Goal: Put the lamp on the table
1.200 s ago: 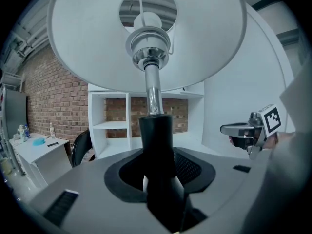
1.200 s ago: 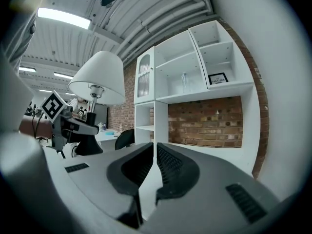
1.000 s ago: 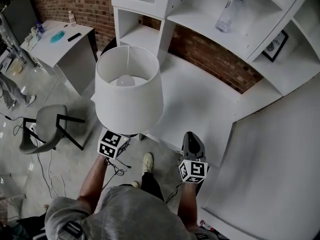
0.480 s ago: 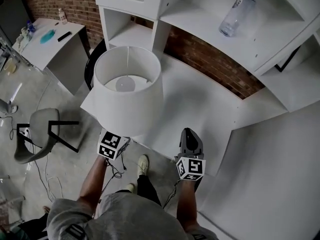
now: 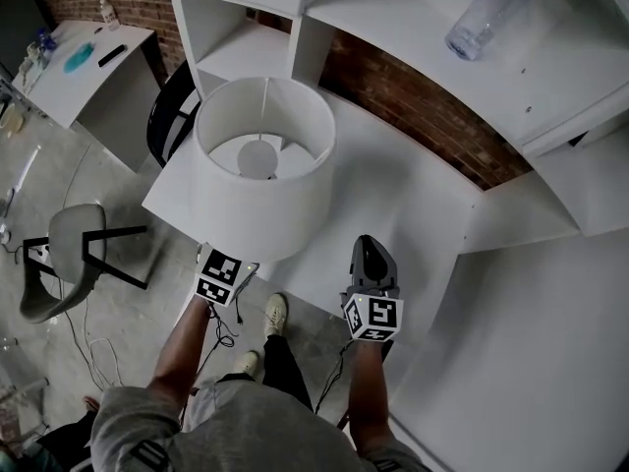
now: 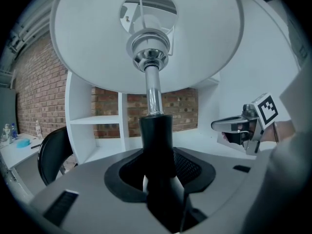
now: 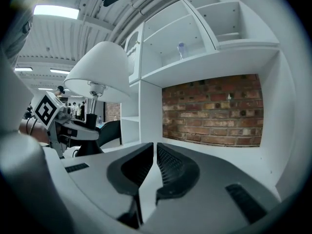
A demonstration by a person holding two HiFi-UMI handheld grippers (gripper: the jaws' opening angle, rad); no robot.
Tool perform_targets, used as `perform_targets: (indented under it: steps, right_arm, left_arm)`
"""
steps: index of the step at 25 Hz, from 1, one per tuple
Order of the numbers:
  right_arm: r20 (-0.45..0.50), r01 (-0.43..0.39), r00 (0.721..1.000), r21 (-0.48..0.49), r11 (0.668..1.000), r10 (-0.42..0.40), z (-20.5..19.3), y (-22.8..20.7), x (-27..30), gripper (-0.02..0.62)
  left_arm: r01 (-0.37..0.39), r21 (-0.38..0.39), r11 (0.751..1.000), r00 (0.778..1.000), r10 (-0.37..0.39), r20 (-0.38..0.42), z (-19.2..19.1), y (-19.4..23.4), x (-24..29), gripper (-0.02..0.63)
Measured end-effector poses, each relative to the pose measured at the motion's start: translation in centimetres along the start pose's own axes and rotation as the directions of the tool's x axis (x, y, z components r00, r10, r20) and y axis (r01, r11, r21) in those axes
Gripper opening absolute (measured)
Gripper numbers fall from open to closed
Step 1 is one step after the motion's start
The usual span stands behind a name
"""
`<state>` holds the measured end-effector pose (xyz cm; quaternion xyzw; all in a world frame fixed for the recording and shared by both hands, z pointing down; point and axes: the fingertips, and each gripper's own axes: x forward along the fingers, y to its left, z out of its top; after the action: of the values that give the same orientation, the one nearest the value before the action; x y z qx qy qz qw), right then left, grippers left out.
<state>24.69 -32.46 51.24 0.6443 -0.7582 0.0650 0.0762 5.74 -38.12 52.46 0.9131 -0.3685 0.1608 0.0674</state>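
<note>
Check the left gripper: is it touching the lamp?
Touching. The left gripper view shows the left gripper with its jaws closed on the black stem of the lamp, no gap on either side.

A clear bottle stands on a shelf beyond the right gripper; a grey chair sits left of the left gripper.

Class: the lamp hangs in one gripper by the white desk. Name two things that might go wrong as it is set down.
1. Only the left gripper holds the lamp, low on its black stem, under a wide shade; it may tip.
2. From above the shade hides the base, near the left corner of the desk; it might land partly off the edge.
</note>
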Motion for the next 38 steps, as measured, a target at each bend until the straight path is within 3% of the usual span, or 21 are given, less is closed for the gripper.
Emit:
perform_targets:
  steps: [15,22,28,38]
  right_arm:
    - [-0.014,-0.016,1.0,0.016,1.0,0.016,-6.3,-3.3,4.9,0.04]
    - [0.016,-0.021,1.0,0.005,1.0,0.021,-8.4,-3.8,6.6,0.04]
    - [0.034,-0.021,0.999,0.011,1.0,0.021,-9.7,-4.2,7.6,0.04]
    - [0.064,-0.007,0.998,-0.014,1.0,0.008,-12.0,-3.3,7.7,0.04]
  left_arm:
    - [0.007,-0.034,0.999,1.0,-0.006,0.03,-5.4,0.1,7.2,0.158]
    - [0.021,-0.012,1.0,0.998,-0.02,0.057,-6.8,0.3,9.6,0.158]
    - [0.028,0.027,0.999,0.998,-0.029,0.051,-8.3,0.1,10.8,0.158]
    - [0.027,0.028,0.999,0.996,-0.029,0.085,-10.8,0.7,11.2,0.158]
